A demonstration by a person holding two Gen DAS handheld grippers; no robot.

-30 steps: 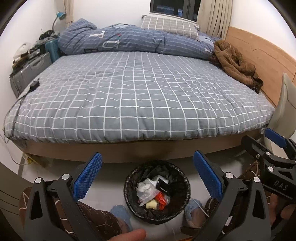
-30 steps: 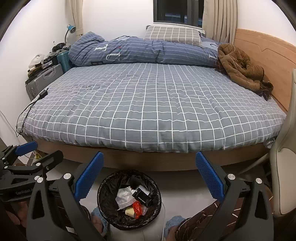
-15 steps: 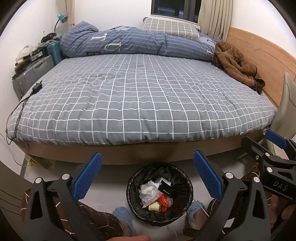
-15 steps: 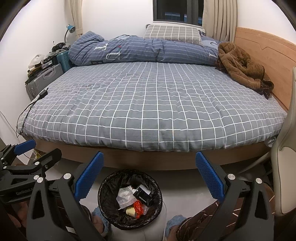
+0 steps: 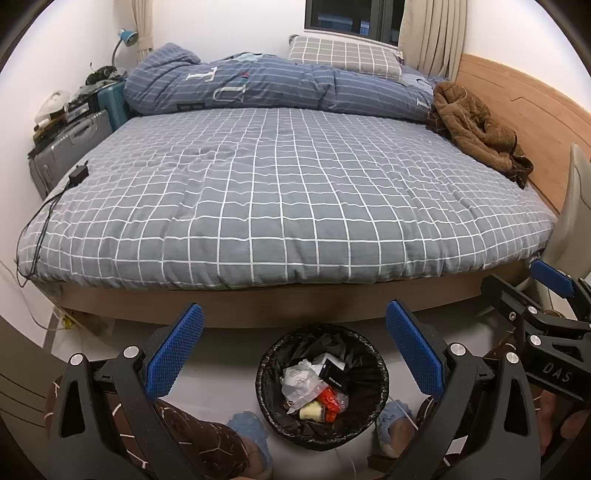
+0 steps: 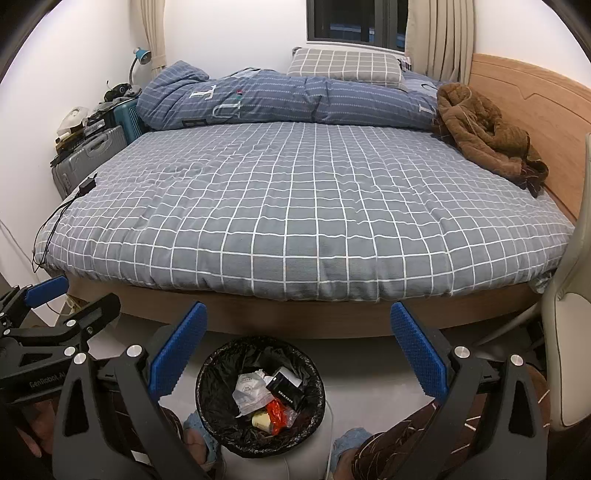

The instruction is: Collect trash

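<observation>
Blue-padded, the left gripper (image 5: pixel 293 354) and right gripper (image 6: pixel 297 354) are held level side by side, jaws spread wide and empty, above the floor-standing bin (image 5: pixel 380 373) where the trash (image 5: pixel 312 387) lies.

Bedroom, white walls, pale floor (image 5: pixel 229 354). Bed (image 5: pixel 288 192) is the landmark: grey grid cover, wood frame. Wooden headboard (image 5: pixel 517 96) on its right side. Grey checked pillow (image 5: pixel 343 55) and rolled blue duvet (image 5: pixel 280 85) at its far edge, brown jacket (image 5: pixel 476 129) on its far right corner. Dark window (image 5: pixel 351 18) with beige curtains (image 5: pixel 432 37) behind the bed. Suitcases (image 5: pixel 70 147) and blue lamp (image 5: pixel 125 40) left of it. Pale chair (image 6: pixel 569 332) at its near right.
</observation>
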